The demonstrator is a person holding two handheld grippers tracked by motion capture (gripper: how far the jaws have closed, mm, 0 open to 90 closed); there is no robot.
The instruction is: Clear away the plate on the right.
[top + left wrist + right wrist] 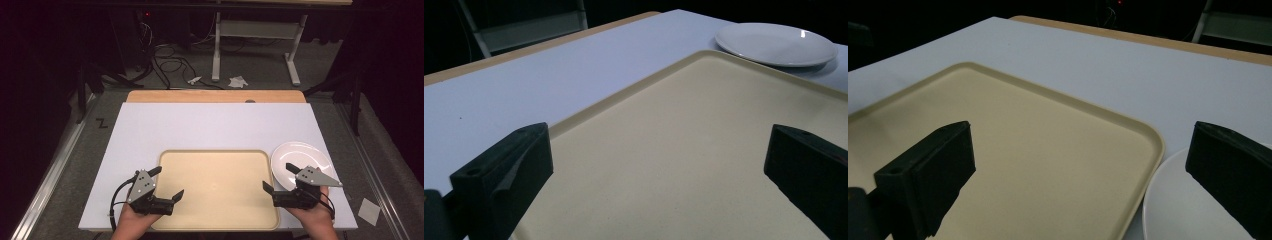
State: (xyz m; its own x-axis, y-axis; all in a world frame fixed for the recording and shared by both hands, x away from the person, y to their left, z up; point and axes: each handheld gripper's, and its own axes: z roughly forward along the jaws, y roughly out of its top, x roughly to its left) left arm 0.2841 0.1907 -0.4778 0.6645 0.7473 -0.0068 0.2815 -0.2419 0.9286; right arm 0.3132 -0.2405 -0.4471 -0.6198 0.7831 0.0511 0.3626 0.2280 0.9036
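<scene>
Nearest the camera, two forearms are being brought in over the near edge of the tabletop (210,125), each hand wrapped around a pair of tongs. Both pairs are being held wide open and empty, pointing inward toward each other. The left tongs (167,185) are being hovered over the left rim of the tray (215,187); the right tongs (281,178) are being held where the tray's right rim meets the plate (302,160), one jaw over each.

The tray is lying flat and bare in the middle of the near half of the tabletop, and the plate is sitting just beside its far right corner, possibly touching it.

Trouble is being judged most likely at the right side: if the plate is being aimed for, its thin, smooth rim could be pinched badly and let slip, or the tray could be nudged by the inner jaw. A shallow grip on a lifted plate could let it tip and drop.
</scene>
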